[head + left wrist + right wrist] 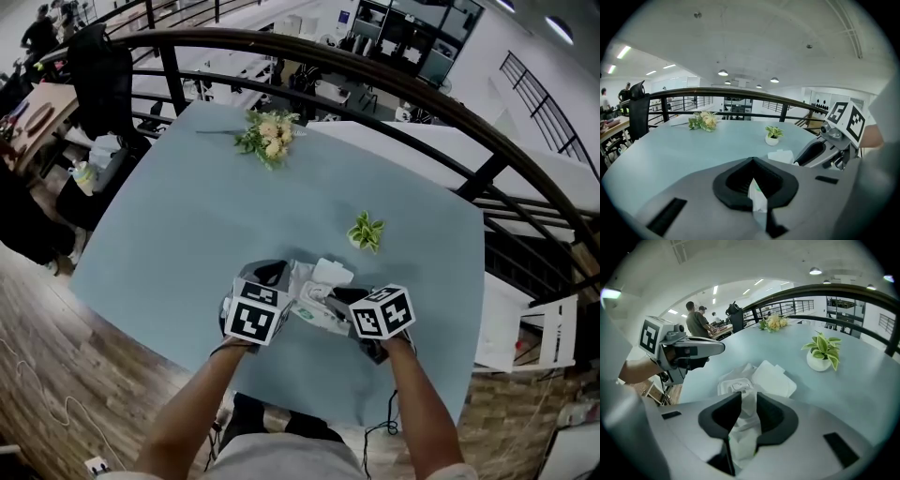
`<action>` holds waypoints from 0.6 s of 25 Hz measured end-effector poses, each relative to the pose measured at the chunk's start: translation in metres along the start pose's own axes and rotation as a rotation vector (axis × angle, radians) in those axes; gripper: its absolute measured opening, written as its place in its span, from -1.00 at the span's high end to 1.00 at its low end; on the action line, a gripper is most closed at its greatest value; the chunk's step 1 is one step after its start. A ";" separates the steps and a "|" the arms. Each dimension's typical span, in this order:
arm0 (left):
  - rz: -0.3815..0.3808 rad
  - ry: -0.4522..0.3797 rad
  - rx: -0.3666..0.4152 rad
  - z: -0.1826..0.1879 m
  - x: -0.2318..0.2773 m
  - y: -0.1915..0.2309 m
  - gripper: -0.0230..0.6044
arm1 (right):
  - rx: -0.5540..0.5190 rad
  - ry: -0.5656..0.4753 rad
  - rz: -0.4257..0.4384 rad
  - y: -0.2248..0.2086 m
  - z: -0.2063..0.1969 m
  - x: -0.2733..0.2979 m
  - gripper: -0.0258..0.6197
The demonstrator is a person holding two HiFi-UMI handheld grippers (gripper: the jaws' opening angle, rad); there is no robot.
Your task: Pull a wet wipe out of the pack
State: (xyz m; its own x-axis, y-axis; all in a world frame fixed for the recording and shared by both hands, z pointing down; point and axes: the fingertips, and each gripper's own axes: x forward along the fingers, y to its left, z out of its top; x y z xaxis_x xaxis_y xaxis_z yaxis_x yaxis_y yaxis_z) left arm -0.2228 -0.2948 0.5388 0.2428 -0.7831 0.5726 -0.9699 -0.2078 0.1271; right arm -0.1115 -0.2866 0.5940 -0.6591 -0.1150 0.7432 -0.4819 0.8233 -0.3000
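A white wet wipe pack (314, 298) with green print lies on the blue table (187, 216) near its front edge, its lid (333, 272) flipped open. My left gripper (272, 286) stands at the pack's left side. In the left gripper view this gripper (753, 161) is shut on the pack's edge (758, 199). My right gripper (342, 306) comes at the pack from the right. In the right gripper view a crumpled white wet wipe (745, 427) rises from the pack's opening (733, 386) and fills the gap in my right gripper (749, 397), with both pads against it.
A small potted plant (366, 232) stands just beyond the pack. A flower bouquet (269, 134) lies at the table's far side. A dark curved railing (469, 122) runs behind the table. People stand at desks far off on the left (696, 322).
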 end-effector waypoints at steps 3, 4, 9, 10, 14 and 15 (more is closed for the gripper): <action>0.011 -0.003 -0.004 0.000 0.000 -0.002 0.94 | -0.005 0.009 0.020 0.001 -0.001 -0.001 0.67; 0.016 -0.004 -0.006 0.000 0.000 -0.001 0.94 | -0.006 0.014 0.027 0.001 -0.001 -0.001 0.69; 0.037 0.006 -0.012 -0.001 -0.004 -0.002 0.94 | -0.004 0.031 0.062 0.004 -0.003 0.000 0.80; 0.039 0.005 -0.010 0.001 -0.005 -0.004 0.94 | -0.008 0.032 0.063 0.004 -0.003 0.000 0.83; 0.051 -0.007 0.000 0.009 -0.008 -0.006 0.94 | -0.027 0.034 0.070 0.006 -0.002 0.001 0.88; 0.053 -0.007 0.001 0.009 -0.008 -0.006 0.94 | -0.028 0.032 0.071 0.006 -0.002 0.002 0.88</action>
State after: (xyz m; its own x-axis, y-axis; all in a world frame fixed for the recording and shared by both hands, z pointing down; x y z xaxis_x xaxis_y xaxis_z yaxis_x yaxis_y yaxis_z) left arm -0.2186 -0.2929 0.5258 0.1917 -0.7972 0.5725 -0.9813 -0.1670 0.0960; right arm -0.1146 -0.2813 0.5946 -0.6719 -0.0377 0.7397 -0.4175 0.8442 -0.3362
